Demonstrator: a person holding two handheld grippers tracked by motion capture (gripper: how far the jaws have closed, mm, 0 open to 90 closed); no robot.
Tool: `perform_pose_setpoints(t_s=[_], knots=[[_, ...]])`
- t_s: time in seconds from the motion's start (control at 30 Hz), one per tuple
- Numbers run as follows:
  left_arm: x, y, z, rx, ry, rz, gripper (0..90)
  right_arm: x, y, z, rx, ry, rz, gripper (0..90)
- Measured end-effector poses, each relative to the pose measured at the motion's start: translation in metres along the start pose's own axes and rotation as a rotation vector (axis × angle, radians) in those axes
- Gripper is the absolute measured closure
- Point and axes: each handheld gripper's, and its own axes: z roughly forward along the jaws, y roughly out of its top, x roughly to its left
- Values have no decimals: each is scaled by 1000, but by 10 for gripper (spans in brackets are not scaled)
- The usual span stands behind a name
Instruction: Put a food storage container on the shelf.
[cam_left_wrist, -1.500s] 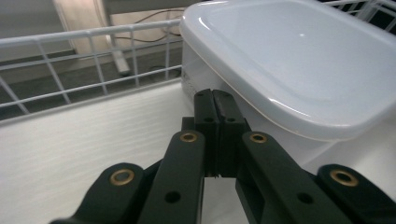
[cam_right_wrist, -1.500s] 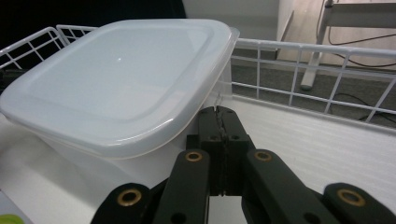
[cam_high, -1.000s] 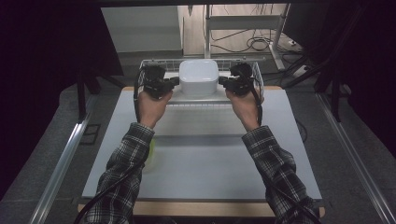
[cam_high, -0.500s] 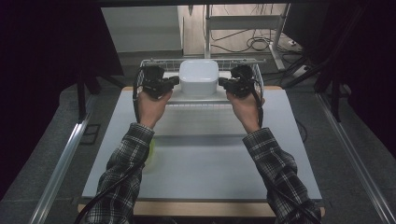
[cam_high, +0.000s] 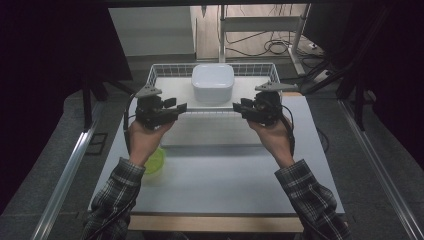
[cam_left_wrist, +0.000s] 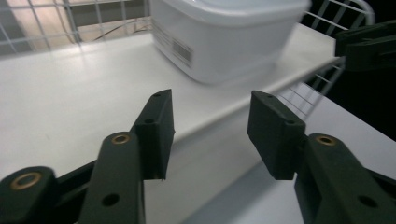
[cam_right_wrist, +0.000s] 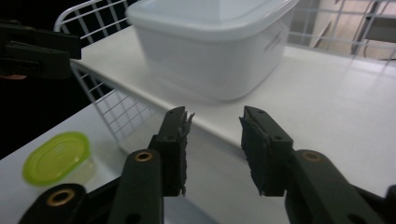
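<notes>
Overhead arrangement. I see the white lidded container (cam_high: 213, 83) standing upright on the white tray (cam_high: 175, 90), near the middle of the tray and toward its far edge. The tray sits inside a white wire basket (cam_high: 161, 70) at the far edge of the desk (cam_high: 225, 180), roughly centred between the desk's left and right edges.

Left side. My left hand-held gripper (cam_high: 181, 107) hangs near the tray's front left part, pointing inward toward the container. Its jaws have just been opening and now stand spread, with nothing between them. In the left gripper view the left hand-held gripper (cam_left_wrist: 210, 123) looks over the tray's front edge, and the container (cam_left_wrist: 224, 37) stands apart beyond the fingertips (cam_left_wrist: 156, 126), untouched.

Right side. My right hand-held gripper (cam_high: 239, 106) mirrors it near the tray's front right part. Its jaws have likewise just been opening and are spread, gripping nothing. In the right gripper view the right hand-held gripper (cam_right_wrist: 214, 126) faces the container (cam_right_wrist: 210, 46), which stands clear of both pads.

Other items. A small container with a green lid (cam_high: 156, 160) lies near the desk's left edge, just beside my left forearm and well apart from the basket.
</notes>
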Motion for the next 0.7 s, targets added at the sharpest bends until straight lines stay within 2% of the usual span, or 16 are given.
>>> perform_pose_setpoints(t_s=[0.23, 0.3, 0.5, 0.6, 0.7], knots=[[-18, -35, -18, 24, -42, 25, 413, 13, -31, -16, 18, 65, -16, 479], [-21, -47, -22, 30, -68, 25, 384, 15, -42, -19, 27, 78, -19, 446], [-28, -76, -25, 47, -112, 42, 311, 14, -72, -24, 54, 88, -17, 376], [-29, -90, -26, 60, -97, 53, 263, 13, -88, -25, 60, 85, -9, 344], [-30, -104, -26, 70, -109, 51, 207, 11, -104, -24, 86, 86, -14, 303]])
